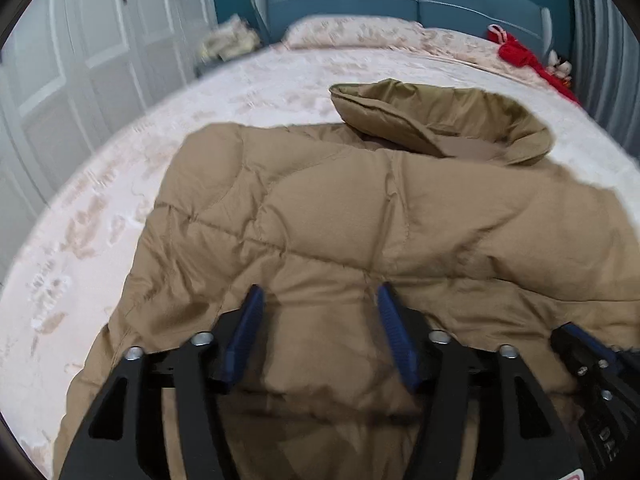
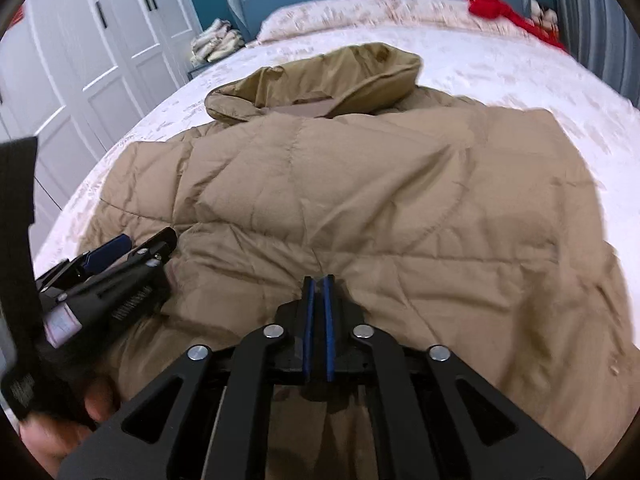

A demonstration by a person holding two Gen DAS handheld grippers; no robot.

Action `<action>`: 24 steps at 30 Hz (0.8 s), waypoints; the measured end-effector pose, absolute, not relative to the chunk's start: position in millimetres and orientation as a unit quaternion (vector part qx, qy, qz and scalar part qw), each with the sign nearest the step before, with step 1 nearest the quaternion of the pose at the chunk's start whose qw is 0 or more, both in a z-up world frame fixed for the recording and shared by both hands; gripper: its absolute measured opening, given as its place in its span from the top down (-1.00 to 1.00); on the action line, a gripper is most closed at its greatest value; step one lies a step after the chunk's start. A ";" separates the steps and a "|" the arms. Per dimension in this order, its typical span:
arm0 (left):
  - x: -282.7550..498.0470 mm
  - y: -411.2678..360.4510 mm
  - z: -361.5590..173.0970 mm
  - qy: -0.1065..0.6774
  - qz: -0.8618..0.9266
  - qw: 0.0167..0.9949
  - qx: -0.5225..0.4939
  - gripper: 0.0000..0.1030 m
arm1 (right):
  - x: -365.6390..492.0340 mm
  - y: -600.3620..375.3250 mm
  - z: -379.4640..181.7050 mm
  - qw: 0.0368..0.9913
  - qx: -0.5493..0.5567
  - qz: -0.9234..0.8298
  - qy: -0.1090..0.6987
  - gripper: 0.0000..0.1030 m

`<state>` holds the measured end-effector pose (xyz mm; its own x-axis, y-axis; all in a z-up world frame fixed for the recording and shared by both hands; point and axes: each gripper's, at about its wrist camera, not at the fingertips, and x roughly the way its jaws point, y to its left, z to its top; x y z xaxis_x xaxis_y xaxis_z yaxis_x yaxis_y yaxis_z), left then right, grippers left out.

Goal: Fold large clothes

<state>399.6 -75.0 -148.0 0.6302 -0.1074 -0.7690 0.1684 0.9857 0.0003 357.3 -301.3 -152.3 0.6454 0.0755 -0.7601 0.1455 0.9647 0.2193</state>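
While spread flat on the bed [image 1: 120, 184], hood [image 1: 440, 120] far beyond the fingertips, tan puffer jacket [image 1: 340, 216] lying under both tools; left gripper [image 1: 320, 304] wide open, nothing between the pads, fabric just below; right gripper [image 2: 319, 280] nearly closed, possibly pinching a fold at its tips, hard to tell; likely between folds; next: fresh hold on the near hem, then carry toward the hood.
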 end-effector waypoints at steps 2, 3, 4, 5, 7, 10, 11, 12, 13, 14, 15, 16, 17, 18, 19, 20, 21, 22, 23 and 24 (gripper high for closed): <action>397.5 -61.1 -127.7 0.430 -0.105 0.897 0.002 -0.23 | 341.1 -307.7 -132.1 0.897 0.125 -0.029 0.424 0.50; 397.7 -53.8 -113.4 0.423 -0.113 0.899 -0.014 -0.25 | 333.7 -313.2 -120.0 0.901 0.127 -0.025 0.414 0.45; 400.9 -48.7 -98.9 0.412 -0.116 0.903 -0.029 -0.27 | 331.3 -318.0 -111.6 0.904 0.130 -0.021 0.407 0.39; 405.8 -46.7 -88.9 0.408 -0.117 0.904 -0.039 -0.30 | 332.5 -326.3 -101.1 0.906 0.137 -0.020 0.400 0.39; 426.7 -47.9 -70.1 0.413 -0.121 0.900 -0.065 -0.30 | 345.2 -345.1 -86.3 0.905 0.168 -0.019 0.391 0.35; 472.9 -60.4 -56.8 0.434 -0.125 0.885 -0.113 -0.30 | 379.8 -379.4 -74.4 0.894 0.255 -0.021 0.369 0.35; 483.3 -66.1 -55.4 0.437 -0.124 0.883 -0.116 -0.30 | 393.3 -387.7 -74.6 0.888 0.280 -0.021 0.366 0.35; 496.4 -74.2 -55.6 0.439 -0.123 0.882 -0.116 -0.30 | 403.8 -392.2 -75.6 0.882 0.295 -0.021 0.366 0.35; 505.3 -79.8 -56.1 0.443 -0.124 0.881 -0.113 -0.30 | 419.6 -397.3 -79.6 0.875 0.312 -0.021 0.369 0.35; 518.7 -88.8 -59.6 0.450 -0.124 0.879 -0.101 -0.30 | 434.2 -400.1 -85.2 0.869 0.324 -0.021 0.374 0.36; 527.0 -95.4 -63.6 0.456 -0.120 0.877 -0.091 -0.30 | 443.4 -401.9 -89.1 0.865 0.331 -0.021 0.377 0.36; 539.0 -104.5 -73.0 0.468 -0.117 0.872 -0.079 -0.29 | 455.2 -403.4 -96.2 0.859 0.340 -0.021 0.381 0.36; 544.5 -108.6 -79.5 0.477 -0.112 0.869 -0.073 -0.18 | 464.2 -405.0 -103.1 0.854 0.351 -0.025 0.383 0.37; 550.6 -112.2 -87.1 0.485 -0.111 0.865 -0.071 -0.11 | 472.2 -406.1 -110.0 0.850 0.360 -0.024 0.384 0.39; 555.1 -114.9 -95.1 0.492 -0.108 0.861 -0.067 -0.01 | 478.5 -406.1 -115.5 0.846 0.367 -0.021 0.387 0.49; 555.3 -115.5 -101.6 0.496 -0.106 0.859 -0.065 0.12 | 482.9 -406.0 -120.6 0.843 0.369 -0.020 0.390 0.72; 556.7 -117.0 -109.6 0.502 -0.106 0.856 -0.060 0.23 | 485.9 -405.3 -126.1 0.843 0.367 -0.021 0.393 0.86; 556.5 -118.2 -115.0 0.506 -0.109 0.854 -0.055 0.50 | 486.5 -404.2 -129.3 0.844 0.362 -0.021 0.396 0.92; 554.4 -119.8 -122.0 0.510 -0.112 0.851 -0.048 0.65 | 485.6 -403.1 -131.9 0.847 0.354 -0.021 0.397 0.94; 551.1 -120.9 -127.1 0.509 -0.111 0.852 -0.038 0.66 | 482.5 -402.7 -133.1 0.850 0.346 -0.021 0.397 0.94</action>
